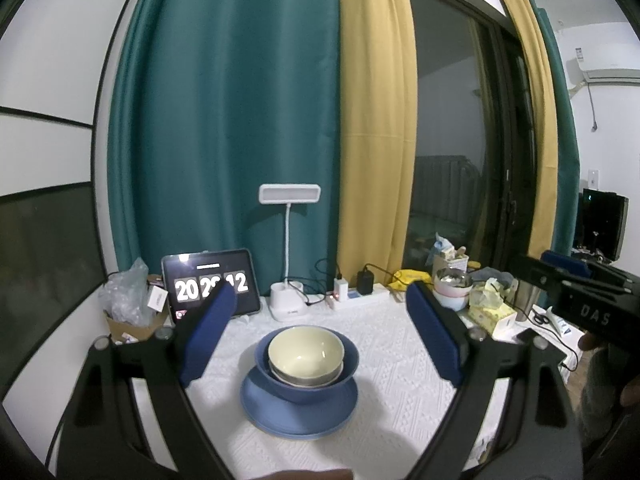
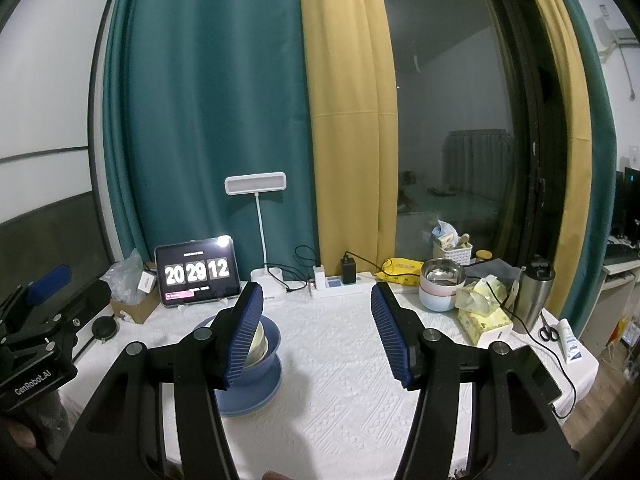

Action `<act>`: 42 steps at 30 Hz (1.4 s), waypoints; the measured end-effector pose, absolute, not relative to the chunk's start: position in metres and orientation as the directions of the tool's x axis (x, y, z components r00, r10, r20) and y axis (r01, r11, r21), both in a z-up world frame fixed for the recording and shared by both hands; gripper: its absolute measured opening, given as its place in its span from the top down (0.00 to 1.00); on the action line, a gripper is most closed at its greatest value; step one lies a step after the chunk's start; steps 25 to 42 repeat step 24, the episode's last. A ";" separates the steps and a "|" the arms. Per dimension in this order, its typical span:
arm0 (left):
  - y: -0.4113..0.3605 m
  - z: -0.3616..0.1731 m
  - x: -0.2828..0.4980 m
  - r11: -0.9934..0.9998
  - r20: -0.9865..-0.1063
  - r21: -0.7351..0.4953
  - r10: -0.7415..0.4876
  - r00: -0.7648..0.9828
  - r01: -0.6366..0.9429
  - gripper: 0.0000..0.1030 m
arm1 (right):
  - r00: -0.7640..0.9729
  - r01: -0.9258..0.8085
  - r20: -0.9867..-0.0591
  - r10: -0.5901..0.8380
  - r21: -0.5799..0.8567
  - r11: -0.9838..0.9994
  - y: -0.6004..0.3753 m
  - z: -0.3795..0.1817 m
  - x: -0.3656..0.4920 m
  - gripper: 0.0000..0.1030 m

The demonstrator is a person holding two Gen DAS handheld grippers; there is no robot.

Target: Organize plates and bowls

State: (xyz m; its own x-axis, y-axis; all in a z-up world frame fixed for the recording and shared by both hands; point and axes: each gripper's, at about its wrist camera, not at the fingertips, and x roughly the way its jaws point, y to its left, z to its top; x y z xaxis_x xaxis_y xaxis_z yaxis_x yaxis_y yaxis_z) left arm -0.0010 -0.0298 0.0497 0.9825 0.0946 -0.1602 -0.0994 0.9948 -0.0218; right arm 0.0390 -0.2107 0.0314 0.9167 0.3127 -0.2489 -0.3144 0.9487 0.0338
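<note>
Left wrist view: both my claws (image 1: 322, 326) gape, holding nothing.
Stacked bowls (image 1: 306, 356) on the blue plate (image 1: 298, 408) look hard, glossy, breakable; I'd pinch a rim.

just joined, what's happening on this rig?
Dish stacking, apparently done or nearly so. A cream bowl sits nested in a blue bowl on a blue plate, mid-table. Left gripper and right gripper are both open, empty, above the table, touching nothing. More bowls sit stacked at the back right.
</note>
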 end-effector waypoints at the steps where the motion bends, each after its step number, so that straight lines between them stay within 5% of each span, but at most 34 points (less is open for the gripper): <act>1: -0.031 0.049 -0.002 0.995 -0.160 -0.022 0.095 0.982 -0.100 0.14 | 0.917 -0.314 -0.249 0.312 0.034 0.949 -0.211 0.032 0.039 0.42; 42: -0.037 0.037 -0.005 0.995 -0.179 -0.027 0.089 0.980 -0.096 0.14 | 0.913 -0.316 -0.259 0.315 0.037 0.948 -0.208 0.022 0.040 0.42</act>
